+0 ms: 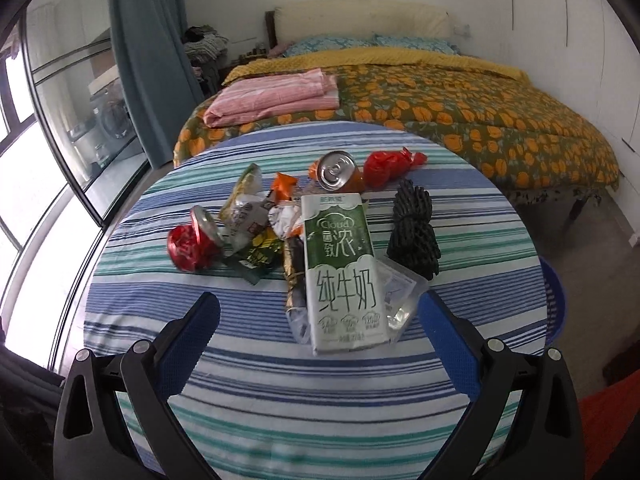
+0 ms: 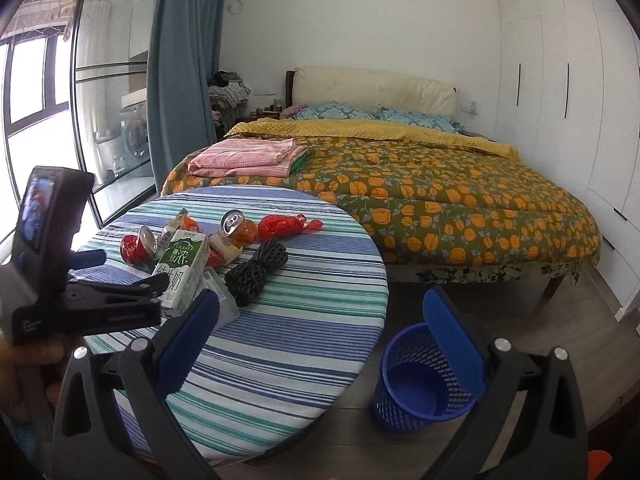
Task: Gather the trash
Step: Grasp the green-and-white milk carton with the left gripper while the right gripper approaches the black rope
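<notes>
So we've got both claws spread wide with nothing in them: the left claw (image 1: 320, 340) hangs just short of the trash pile on the striped surface (image 1: 280, 420), the right claw (image 2: 320, 328) sits off the surface's edge with the blue bin (image 2: 404, 384) on the floor right under its right finger. Closest to our left claw is the milk carton (image 1: 340, 272), one of those, probably empty so light but stiff, and we'd pinch it across the narrow sides since the flat faces look slick. It lies on a clear plastic bag (image 1: 400, 296), flimsy stuff. Just right and beyond is one black foam net (image 1: 414, 232), squishy, grab anywhere. Left of the carton is a heap of crinkly wrappers (image 1: 256, 220), too jumbled to count. Cans: we count two, a crushed red can (image 1: 192, 244) and an orange can (image 1: 340, 172) farther out; thin metal, slippery, so squeeze across the body. Farthest is one red plastic bag (image 1: 390, 166), soft.
</notes>
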### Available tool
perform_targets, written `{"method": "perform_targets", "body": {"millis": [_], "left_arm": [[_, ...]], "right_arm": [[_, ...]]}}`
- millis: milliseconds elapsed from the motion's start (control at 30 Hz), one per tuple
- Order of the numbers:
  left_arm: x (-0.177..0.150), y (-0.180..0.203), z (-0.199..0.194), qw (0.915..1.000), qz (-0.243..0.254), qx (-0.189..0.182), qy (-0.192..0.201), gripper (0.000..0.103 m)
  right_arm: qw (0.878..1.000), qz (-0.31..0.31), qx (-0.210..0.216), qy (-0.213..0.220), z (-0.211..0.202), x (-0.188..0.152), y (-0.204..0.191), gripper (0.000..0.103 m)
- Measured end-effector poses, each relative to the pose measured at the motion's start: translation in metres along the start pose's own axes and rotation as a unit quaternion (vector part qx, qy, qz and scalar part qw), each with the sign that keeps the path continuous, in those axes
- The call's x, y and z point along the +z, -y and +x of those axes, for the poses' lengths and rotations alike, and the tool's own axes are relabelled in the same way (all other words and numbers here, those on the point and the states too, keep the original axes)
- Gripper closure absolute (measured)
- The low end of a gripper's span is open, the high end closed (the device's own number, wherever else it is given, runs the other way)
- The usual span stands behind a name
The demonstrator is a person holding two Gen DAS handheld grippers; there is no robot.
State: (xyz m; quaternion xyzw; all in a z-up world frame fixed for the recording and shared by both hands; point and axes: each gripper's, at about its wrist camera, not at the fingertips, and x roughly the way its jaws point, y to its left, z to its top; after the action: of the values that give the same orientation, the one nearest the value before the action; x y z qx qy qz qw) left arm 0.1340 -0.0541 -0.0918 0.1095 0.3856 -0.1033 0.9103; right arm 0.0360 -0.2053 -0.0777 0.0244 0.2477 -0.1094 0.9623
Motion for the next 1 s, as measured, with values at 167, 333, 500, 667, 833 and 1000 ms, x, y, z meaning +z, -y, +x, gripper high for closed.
{"method": "perform_targets", "body": {"millis": [167,333,500,667,833,1000], "left_arm": [[0.014,0.005,0.035,0.9993,0.013,-0.004,-0.034,0.005],[0.016,0.005,0.058,0.9964,0.014,-0.039,-0.074,0.049],[0.016,-0.002,0.049,0.9964,-0.005,-0.064,-0.055,0.052],[0.001,-0.027,0.01,0.996,-0.034,-0.077,-0.028,0.052],[-0.04,-0.064,-0.007,0.9946,-0.082,-0.056,-0.03,0.052],[-0.065,-0.082,0.013,0.9897,-0.127,-0.041,-0.051,0.052]], "right_arm": [[1.0,0.003,-0.003,-0.01,0.008,-0.003,0.005,0.005],[1.0,0.005,-0.004,-0.019,0.015,-0.005,0.006,0.005],[1.0,0.001,-0.003,-0.028,0.024,-0.007,0.004,0.005],[0.999,0.004,0.028,-0.022,0.044,-0.011,0.008,0.005],[0.992,0.029,0.096,-0.075,0.096,-0.003,0.005,0.005],[0.964,0.101,0.184,-0.163,0.171,0.013,-0.016,0.031]]}}
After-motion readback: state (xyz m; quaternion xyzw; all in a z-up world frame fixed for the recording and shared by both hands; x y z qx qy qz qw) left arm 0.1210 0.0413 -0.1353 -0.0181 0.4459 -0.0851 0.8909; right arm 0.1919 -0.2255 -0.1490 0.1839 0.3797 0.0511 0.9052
